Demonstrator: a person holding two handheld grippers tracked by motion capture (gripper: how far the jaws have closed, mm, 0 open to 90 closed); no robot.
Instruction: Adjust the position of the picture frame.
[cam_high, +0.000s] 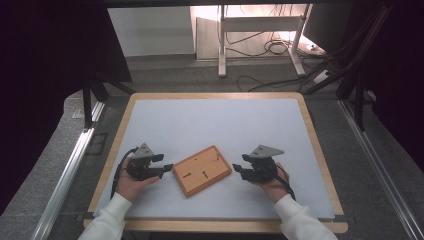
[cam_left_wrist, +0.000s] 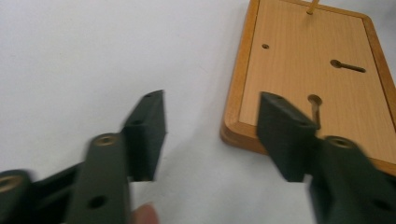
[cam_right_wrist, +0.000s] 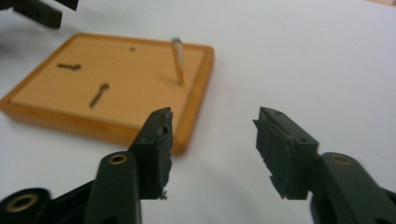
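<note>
Flanking the wooden board (cam_high: 202, 170), both hand-held grippers gape empty; its thin peg (cam_right_wrist: 178, 61) looks blurred, perhaps metal.

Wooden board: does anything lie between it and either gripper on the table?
Nothing visible does. The wooden board lies on the white mat between the left gripper and the right gripper, with bare mat on both sides. Both grippers' jaws stand apart with nothing between them. A thin peg stands upright in the board.
</note>
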